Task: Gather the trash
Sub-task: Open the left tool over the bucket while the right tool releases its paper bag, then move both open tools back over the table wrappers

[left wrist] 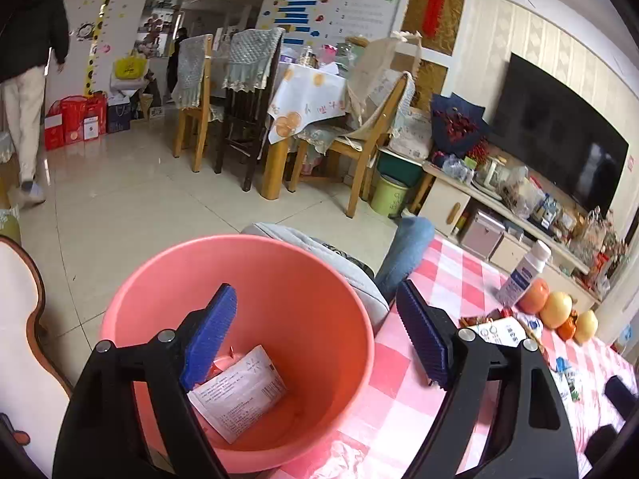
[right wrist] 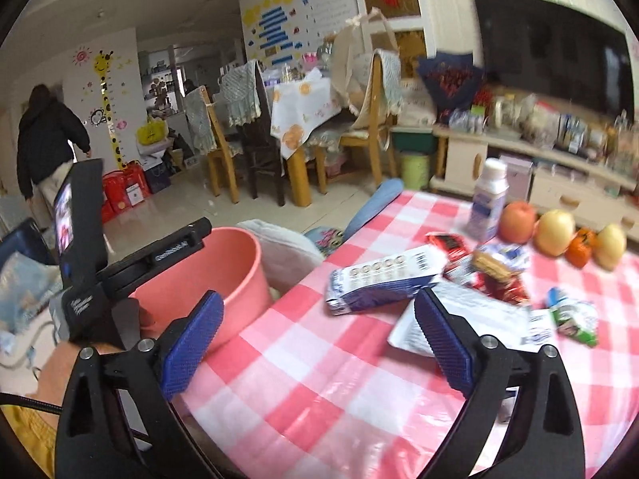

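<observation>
I see white printed sachet (left wrist: 239,395) in pink plastic bucket (left wrist: 319,279), bucket left of pink-checked table (right wrist: 319,359); crushed carton (right wrist: 379,279) on table.

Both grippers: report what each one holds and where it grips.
Nothing is held. The left gripper is open over the pink bucket, where a white packet lies; the right gripper is open above the checked tablecloth.

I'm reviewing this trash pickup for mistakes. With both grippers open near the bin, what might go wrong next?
1. The fruit and upright bottle stand right behind the wrapper pile; a sweeping right gripper might knock the bottle over or grab fruit.
2. The pink bin stands off the table edge; wrappers released early could drop to the floor.
</observation>
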{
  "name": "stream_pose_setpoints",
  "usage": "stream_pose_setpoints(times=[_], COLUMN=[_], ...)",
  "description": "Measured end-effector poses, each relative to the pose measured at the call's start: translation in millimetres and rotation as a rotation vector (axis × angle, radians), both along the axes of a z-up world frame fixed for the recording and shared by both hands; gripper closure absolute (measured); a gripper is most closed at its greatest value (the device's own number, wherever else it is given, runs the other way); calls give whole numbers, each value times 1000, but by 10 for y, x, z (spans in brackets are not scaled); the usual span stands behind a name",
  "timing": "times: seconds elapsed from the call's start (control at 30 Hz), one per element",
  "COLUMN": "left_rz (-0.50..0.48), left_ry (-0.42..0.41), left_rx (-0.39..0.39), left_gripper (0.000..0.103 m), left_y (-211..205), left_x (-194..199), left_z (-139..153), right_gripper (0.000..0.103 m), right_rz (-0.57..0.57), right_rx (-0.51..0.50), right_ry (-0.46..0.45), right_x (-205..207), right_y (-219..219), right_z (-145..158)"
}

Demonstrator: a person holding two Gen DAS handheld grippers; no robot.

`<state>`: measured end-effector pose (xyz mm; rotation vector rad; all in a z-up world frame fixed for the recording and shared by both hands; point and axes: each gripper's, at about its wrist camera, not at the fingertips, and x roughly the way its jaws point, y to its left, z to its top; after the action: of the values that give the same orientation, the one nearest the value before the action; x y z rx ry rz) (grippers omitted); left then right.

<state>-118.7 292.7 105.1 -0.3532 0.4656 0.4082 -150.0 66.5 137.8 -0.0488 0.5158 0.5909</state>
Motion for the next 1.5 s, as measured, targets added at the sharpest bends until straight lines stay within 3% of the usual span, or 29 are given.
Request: stream_pose_setpoints(times=[0.2, 0.4, 0.93, 1.5], left_rz=[-48, -52, -140, -216], left_ry=[40, 34, 25, 20], left_rx=[18, 43, 118, 112], left_gripper=[20, 20, 20, 20], left_y=[-114, -195, -580, -950], left_x=[40, 19, 32, -11], left_z=[-38, -19, -5, 12], right_gripper=[5, 5, 5, 5], right_rz=[-13, -39, -93, -290], right_rx=[-34, -88, -137, -52], right_ry=[-117, -147, -101, -78], right_x=[-139, -181, -56, 152], right_y=[-123, -193, -506, -1481], right_z=[82, 49, -64, 3])
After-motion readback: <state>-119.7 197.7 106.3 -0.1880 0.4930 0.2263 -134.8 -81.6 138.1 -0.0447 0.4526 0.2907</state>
